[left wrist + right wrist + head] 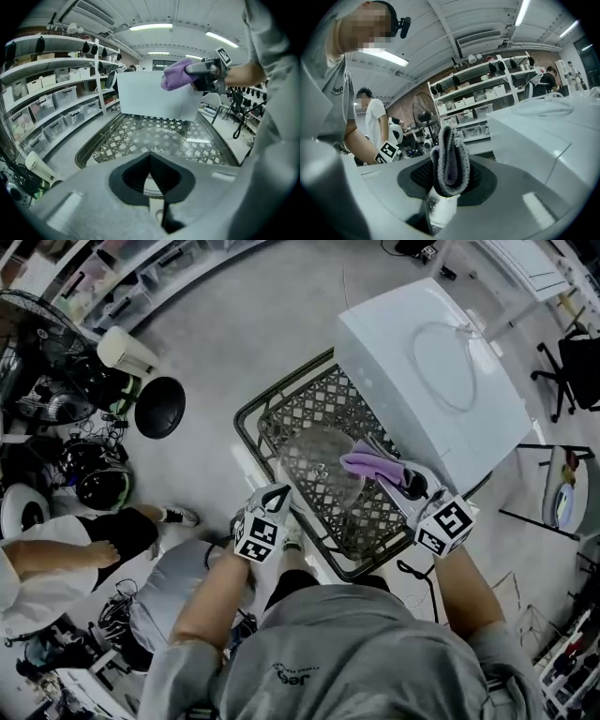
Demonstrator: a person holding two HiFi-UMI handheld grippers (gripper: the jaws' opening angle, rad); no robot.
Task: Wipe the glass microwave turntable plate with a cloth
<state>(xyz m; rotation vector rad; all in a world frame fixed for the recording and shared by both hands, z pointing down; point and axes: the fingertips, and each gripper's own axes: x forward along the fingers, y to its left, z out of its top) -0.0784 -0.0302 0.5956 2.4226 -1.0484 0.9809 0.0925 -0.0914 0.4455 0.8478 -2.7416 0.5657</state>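
The round glass turntable plate (314,460) (154,138) lies on a black lattice-top cart (251,418) (213,147). My left gripper (277,491) (150,157) is at the plate's near rim, and its jaws look shut on that rim. My right gripper (392,476) (204,75) (449,143) is shut on a folded purple cloth (368,463) (176,76) (450,161). It holds the cloth in the air above the plate's right side, in front of the white microwave (431,371) (154,96) (543,136).
The microwave stands on the cart's far right part. A standing fan (37,362), a black round base (159,407) and gear clutter the floor to the left. Another person (56,554) sits there. Storage shelves (47,98) line the left wall; an office chair (574,367) stands at right.
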